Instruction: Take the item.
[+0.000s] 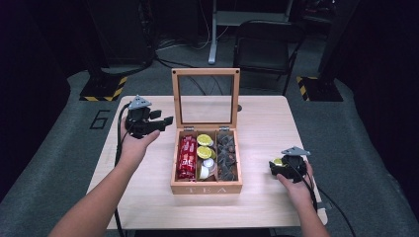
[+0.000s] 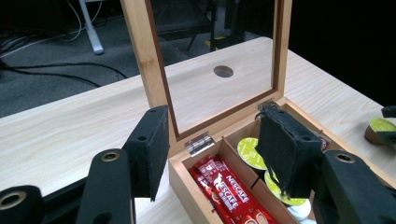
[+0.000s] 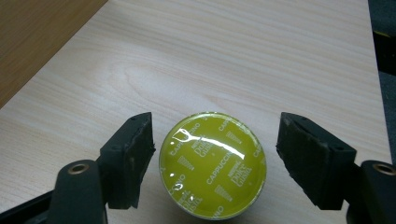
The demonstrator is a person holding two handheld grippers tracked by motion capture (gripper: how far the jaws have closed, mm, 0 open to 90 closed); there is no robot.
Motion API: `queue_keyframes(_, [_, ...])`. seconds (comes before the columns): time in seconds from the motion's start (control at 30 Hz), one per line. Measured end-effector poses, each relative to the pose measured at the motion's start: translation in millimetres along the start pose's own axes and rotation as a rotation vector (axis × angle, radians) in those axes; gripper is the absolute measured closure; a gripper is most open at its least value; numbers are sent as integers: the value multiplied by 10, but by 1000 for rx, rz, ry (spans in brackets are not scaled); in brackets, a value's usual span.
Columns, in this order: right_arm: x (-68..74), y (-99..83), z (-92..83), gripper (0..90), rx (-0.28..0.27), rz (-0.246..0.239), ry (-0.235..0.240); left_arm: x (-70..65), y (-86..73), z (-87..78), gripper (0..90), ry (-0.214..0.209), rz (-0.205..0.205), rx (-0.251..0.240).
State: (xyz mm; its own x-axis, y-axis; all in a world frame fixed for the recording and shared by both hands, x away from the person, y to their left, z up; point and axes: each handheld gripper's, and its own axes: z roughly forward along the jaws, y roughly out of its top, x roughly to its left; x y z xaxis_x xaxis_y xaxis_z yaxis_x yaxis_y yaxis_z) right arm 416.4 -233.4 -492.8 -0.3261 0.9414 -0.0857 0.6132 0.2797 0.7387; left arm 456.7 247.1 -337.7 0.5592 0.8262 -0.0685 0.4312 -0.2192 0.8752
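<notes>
Two pairs of black two-jaw tongs are at work over a pale wooden worktop (image 1: 262,123). The right tongs (image 3: 215,161) stand spread, with a round yellow-green foil-topped coffee capsule (image 3: 212,170) sitting on the worktop between the pads; the pad on one side lies just beside the capsule's edge and the other stands clear of it, so nothing is pinched. In the high view the same capsule (image 1: 278,161) peeks out at the front of the right tongs (image 1: 276,165), which rest low by the worktop's right edge in the person's right hand (image 1: 296,190).

The left tongs (image 1: 165,121) are held above the worktop in the left hand (image 1: 134,145), jaws parted with nothing between the pads. Just ahead of them stands an open bamboo tea box with three compartments (image 1: 206,187), its glass-paned lid (image 1: 206,96) upright at the hinges. Seen along the left tongs (image 2: 212,149), red instant-coffee sticks (image 2: 229,191) lie in the nearest compartment, and more yellow-green capsules (image 2: 250,151) sit in the middle one, partly behind one pad. Dark wrapped pieces (image 1: 227,155) fill the compartment farthest from the left tongs and nearest the right tongs. A round hole (image 2: 223,71) in the worktop shows through the lid's glass.
</notes>
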Motion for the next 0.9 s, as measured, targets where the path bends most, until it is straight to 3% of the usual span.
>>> queue_keyframes(0.17, [-13,57,-67,264,-21,2,0,5,-1,-3,433,2,-1,0])
queue_keyframes(0.23, [-18,91,-111,264,-28,-17,14,6,-5,-4,433,3,-3,0])
queue_keyframes(0.37, [-8,164,-162,264,-40,21,56,9,-8,-9,433,7,0,2])
queue_keyframes(0.53, [48,274,-213,266,-44,15,102,10,-4,-15,433,8,3,3])
queue_keyframes(0.9, [222,599,-287,243,-40,-68,132,37,-18,-28,433,10,-5,-1])
